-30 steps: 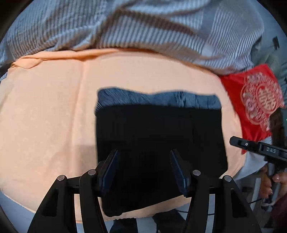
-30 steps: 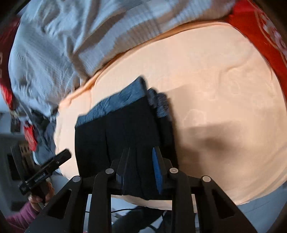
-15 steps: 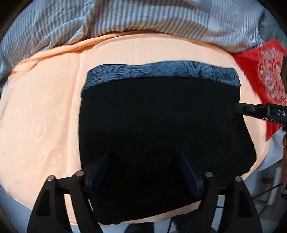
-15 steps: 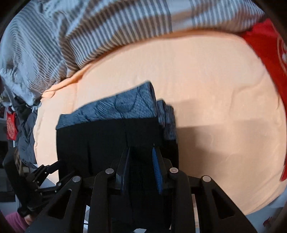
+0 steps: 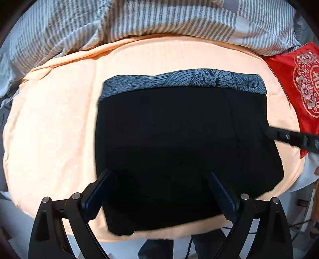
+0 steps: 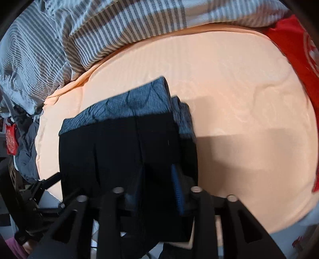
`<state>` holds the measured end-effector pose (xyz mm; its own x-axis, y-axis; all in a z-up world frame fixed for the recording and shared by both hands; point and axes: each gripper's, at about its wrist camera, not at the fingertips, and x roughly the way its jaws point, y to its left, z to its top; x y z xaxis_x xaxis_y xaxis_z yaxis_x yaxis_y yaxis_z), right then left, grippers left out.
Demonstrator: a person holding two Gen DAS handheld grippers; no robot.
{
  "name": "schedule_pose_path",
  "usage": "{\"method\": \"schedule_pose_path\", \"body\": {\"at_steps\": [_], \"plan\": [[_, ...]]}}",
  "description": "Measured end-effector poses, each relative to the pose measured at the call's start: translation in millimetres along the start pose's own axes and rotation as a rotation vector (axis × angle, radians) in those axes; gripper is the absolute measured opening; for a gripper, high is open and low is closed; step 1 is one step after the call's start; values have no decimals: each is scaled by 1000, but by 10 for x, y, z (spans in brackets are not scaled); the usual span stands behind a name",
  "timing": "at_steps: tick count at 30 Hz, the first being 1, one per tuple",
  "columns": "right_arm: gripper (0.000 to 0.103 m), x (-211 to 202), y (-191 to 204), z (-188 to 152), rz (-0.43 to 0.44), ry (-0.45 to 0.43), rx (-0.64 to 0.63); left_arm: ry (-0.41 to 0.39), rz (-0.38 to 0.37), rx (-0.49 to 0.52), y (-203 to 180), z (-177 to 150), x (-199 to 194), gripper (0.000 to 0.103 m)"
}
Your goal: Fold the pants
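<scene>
The black pants (image 5: 179, 143) lie folded into a rough square on the peach sheet (image 5: 49, 129), with a grey patterned waistband (image 5: 183, 81) at the far edge. My left gripper (image 5: 159, 191) is open just above the near part of the pants and holds nothing. My right gripper (image 6: 159, 183) is shut on the right edge of the folded pants (image 6: 123, 151). Its finger shows in the left wrist view (image 5: 293, 137) at the pants' right side. The left gripper shows at the lower left of the right wrist view (image 6: 45, 183).
A grey striped duvet (image 5: 139, 18) is bunched along the far side of the bed. A red embroidered cushion (image 5: 299, 83) lies at the right. The bed's near edge runs just under the grippers. Dark clothes (image 6: 26, 143) are heaped off the bed's left side.
The left gripper has moved forward over the pants and stayed open. The right gripper has kept its hold on the pants' right edge, and the fold now lies flatter.
</scene>
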<state>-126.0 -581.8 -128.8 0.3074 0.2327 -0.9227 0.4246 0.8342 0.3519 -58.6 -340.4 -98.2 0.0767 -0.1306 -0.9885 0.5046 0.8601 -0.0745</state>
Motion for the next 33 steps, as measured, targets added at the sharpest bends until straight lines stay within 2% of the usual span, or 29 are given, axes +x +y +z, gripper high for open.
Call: {"method": "schedule_pose_path", "body": {"at_steps": [3,5,11,13,15,19,27,33], "plan": [[71,-155,123,-229,-49,-7,-23,10,33,1,34,-69,-111,96],[78,-203,231,-402,-72,1,-48,20,43,3,33,-131,-154,103],[82,-226,487,-733,-146,3,-82,25,68,9,8,-313,-260,103],[88,-240,506,-770,-158,0,-63,13,83,2,13,-381,-335,103],[103,-280,528,-797,-167,-16,-45,18,86,-17,32,-398,-390,103],[103,-394,542,-829,-186,-36,-31,33,88,-47,61,-444,-470,103],[103,-515,641,-877,-195,-21,-41,73,135,-30,70,-481,-561,103],[103,-561,689,-876,-185,-24,-26,68,128,-23,70,-467,-652,103]]}}
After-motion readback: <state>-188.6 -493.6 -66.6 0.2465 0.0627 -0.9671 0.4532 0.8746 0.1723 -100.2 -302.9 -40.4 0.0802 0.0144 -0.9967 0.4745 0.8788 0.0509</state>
